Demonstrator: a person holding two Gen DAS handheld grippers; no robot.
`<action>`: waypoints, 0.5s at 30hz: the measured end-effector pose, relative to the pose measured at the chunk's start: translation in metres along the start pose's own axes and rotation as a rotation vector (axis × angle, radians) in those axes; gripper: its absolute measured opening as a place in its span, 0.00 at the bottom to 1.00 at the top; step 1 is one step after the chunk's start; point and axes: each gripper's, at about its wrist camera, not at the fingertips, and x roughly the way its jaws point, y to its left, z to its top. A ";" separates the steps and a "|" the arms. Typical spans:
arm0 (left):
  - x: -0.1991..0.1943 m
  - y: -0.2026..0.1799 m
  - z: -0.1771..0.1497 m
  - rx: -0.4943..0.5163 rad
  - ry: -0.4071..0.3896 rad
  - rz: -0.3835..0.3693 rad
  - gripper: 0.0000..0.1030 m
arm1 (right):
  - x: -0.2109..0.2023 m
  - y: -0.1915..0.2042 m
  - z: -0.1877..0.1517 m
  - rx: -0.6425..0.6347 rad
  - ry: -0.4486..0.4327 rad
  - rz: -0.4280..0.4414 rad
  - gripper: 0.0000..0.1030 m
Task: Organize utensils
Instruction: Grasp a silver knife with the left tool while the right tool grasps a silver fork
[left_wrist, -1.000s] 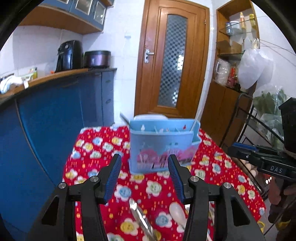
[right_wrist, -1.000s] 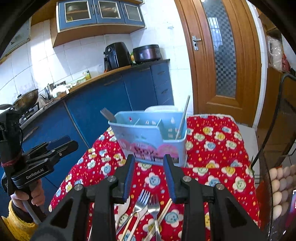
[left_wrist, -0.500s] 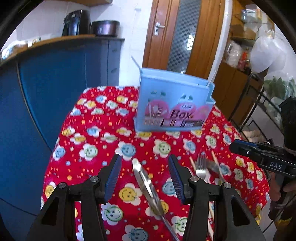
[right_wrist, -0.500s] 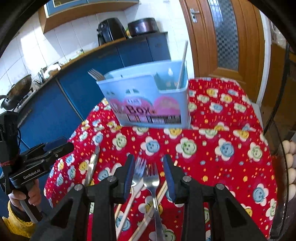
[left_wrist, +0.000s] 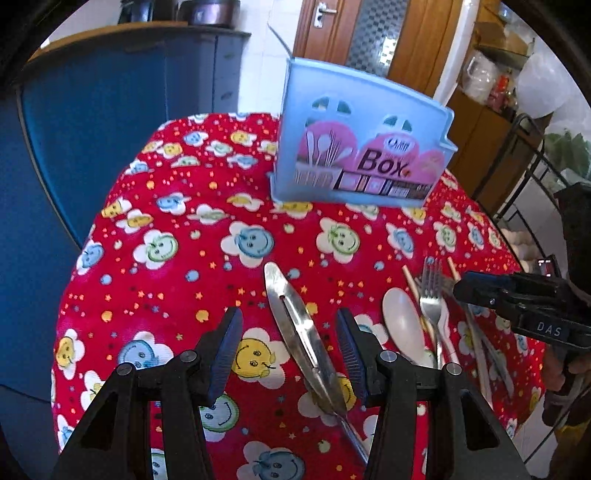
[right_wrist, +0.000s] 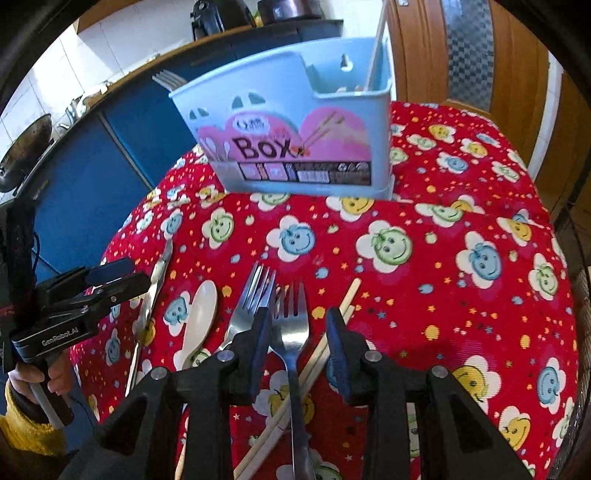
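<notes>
Your left gripper (left_wrist: 290, 350) jaws apart over the tongs (left_wrist: 299, 332), your right gripper (right_wrist: 297, 350) jaws apart astride a fork (right_wrist: 291, 332), box (right_wrist: 291, 140) beyond on the table (right_wrist: 461, 314)

Red smiley-flower tablecloth (left_wrist: 207, 266) covers the worktop. Blue cabinets (left_wrist: 110, 110) behind on the left, wooden door (left_wrist: 369, 33) with patterned glass at back. Wok (right_wrist: 26, 144) on the far counter, egg tray (left_wrist: 517, 236) far right.
</notes>
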 end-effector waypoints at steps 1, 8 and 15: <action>0.004 0.000 0.000 0.000 0.014 -0.008 0.52 | 0.001 0.000 0.001 -0.003 0.004 0.004 0.32; 0.023 0.007 0.002 -0.037 0.064 -0.042 0.32 | 0.013 0.001 0.008 0.000 0.056 0.057 0.30; 0.029 0.014 0.008 -0.068 0.069 -0.066 0.11 | 0.023 0.004 0.013 0.014 0.081 0.111 0.14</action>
